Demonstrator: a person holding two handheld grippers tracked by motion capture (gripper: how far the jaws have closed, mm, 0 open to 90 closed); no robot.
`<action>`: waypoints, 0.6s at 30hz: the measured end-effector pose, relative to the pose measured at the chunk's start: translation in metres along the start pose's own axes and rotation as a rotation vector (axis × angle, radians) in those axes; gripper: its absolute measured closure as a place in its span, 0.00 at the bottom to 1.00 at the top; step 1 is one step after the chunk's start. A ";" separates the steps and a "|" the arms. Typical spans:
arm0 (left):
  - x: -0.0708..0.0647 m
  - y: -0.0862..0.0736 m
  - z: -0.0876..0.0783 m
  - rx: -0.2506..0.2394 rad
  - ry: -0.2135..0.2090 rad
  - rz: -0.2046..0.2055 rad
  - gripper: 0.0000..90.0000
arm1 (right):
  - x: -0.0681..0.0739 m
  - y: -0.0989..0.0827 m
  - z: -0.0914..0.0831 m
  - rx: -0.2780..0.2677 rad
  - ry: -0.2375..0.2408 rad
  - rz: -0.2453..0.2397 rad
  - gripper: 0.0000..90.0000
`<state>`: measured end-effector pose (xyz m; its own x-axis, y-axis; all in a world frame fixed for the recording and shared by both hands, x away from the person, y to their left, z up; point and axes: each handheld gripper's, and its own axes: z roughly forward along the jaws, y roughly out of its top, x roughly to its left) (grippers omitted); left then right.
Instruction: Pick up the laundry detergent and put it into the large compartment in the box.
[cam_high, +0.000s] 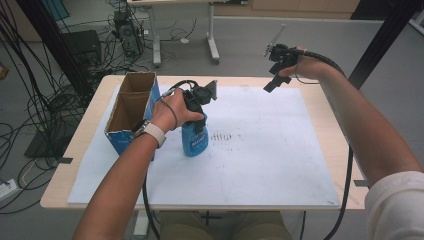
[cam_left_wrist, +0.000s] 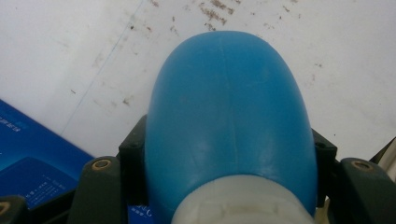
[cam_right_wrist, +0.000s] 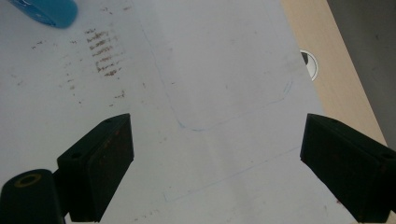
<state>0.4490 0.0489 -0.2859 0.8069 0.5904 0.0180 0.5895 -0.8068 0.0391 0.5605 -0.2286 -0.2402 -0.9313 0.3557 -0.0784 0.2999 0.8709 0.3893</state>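
On the white sheet (cam_high: 260, 165) covering the desk (cam_high: 80, 145), a blue bottle (cam_high: 195, 137) is held upright near its neck by the closed jaws of the left gripper (cam_high: 199, 117), just beside an open cardboard box (cam_high: 131, 107). Above the far right corner, the right gripper (cam_high: 276, 72) is held with jaws wide apart and empty.

Stood at the left of the white mat (cam_high: 260, 165): a tall open cardboard box (cam_high: 131, 110), with a blue bottle (cam_high: 195, 137) just beside it, clamped in the left gripper (cam_high: 200, 107) and blocking the narrow lane between. Lay bare across the mat's middle, right and near edge, wide enough for free passage. Hung open over the far right corner: the right gripper (cam_high: 276, 67), clear of both.
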 end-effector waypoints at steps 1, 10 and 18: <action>0.000 0.000 0.000 0.001 0.000 0.001 0.42 | 0.000 0.000 0.000 0.000 0.000 0.000 0.11; 0.000 0.000 0.000 0.001 0.001 0.003 0.42 | 0.000 0.000 0.000 -0.001 -0.001 0.001 0.11; 0.000 0.000 0.000 0.001 0.002 0.003 0.42 | 0.000 0.000 0.002 0.003 0.003 0.004 0.11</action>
<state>0.4490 0.0487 -0.2859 0.8084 0.5883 0.0202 0.5874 -0.8084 0.0378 0.5609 -0.2278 -0.2415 -0.9306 0.3584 -0.0744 0.3044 0.8706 0.3865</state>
